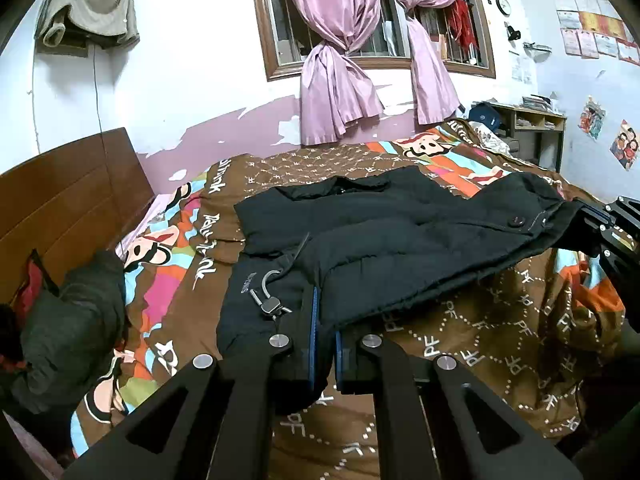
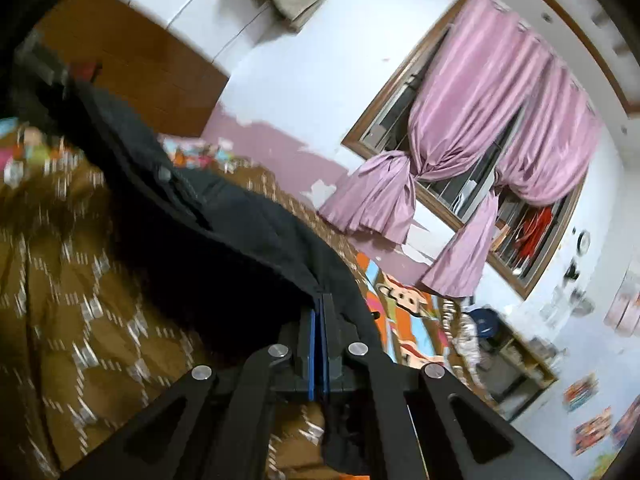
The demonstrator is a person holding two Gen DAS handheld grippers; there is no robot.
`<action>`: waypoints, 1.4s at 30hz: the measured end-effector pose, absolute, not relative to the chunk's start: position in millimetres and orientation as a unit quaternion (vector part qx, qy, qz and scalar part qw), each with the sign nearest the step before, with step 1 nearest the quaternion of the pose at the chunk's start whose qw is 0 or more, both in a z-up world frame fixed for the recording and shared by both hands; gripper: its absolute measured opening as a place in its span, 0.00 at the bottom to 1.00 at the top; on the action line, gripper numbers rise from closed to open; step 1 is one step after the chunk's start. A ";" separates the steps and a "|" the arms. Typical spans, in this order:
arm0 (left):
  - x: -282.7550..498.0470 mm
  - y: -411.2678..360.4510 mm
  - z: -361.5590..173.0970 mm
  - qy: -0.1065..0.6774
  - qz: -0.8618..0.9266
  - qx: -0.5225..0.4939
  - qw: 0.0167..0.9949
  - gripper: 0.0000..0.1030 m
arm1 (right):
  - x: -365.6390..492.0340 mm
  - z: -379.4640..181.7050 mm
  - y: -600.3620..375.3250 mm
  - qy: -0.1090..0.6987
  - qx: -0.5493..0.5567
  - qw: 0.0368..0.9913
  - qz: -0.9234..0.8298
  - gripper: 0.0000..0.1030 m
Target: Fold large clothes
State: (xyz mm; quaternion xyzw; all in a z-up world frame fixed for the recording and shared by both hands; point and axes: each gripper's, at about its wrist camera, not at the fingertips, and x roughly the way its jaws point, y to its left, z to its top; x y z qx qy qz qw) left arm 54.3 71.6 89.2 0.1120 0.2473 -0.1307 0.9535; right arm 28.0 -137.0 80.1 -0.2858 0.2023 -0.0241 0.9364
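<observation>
The black padded jacket lies across the middle of the bed, on the brown patterned bedspread, with its far part flat and its near edge lifted clear of the cover, and that lift looks deliberate: two corners held up let the near half be carried over the far half in one fold. The left gripper has its blue-edged fingers drawn close on a thick fold of the jacket's near hem, next to a drawcord toggle, so the padding is pinched between them. The right gripper has its pads pressed nearly flat together with a thin edge of the same jacket caught between them; from the left wrist view it sits at the jacket's right end, just past a dark button. The left tool points level across the bed toward the window, low over the cover. The right tool is rolled well to one side, so the room leans in its view, and blur there suggests it is in motion
</observation>
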 end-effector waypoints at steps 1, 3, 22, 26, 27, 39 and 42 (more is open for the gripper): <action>53.3 70.6 89.1 0.253 -0.132 0.111 0.952 0.05 | 27.6 73.5 -134.7 0.205 -0.296 0.933 -0.027 0.10; 53.8 69.8 87.3 0.260 -0.132 0.107 0.951 0.05 | 27.5 61.7 -133.2 0.209 -0.315 0.925 -0.034 0.29; 51.8 59.7 75.4 0.253 -0.137 0.114 0.951 0.05 | 33.2 52.7 -155.8 0.266 -0.184 0.946 0.018 0.04; 44.3 72.7 80.2 0.243 -0.128 0.085 0.958 0.04 | 9.3 94.9 -157.0 0.212 -0.195 0.958 0.016 0.03; 40.0 74.6 83.2 0.236 -0.126 0.082 0.960 0.04 | 4.4 103.8 -157.8 0.204 -0.196 0.959 0.017 0.03; -21.6 89.8 152.4 0.176 -0.137 0.102 0.969 0.04 | -22.0 167.4 -161.4 0.148 -0.180 0.972 0.028 0.03; -9.9 89.3 154.9 0.184 -0.139 0.106 0.967 0.04 | 4.5 162.3 -159.0 0.139 -0.201 0.969 0.026 0.03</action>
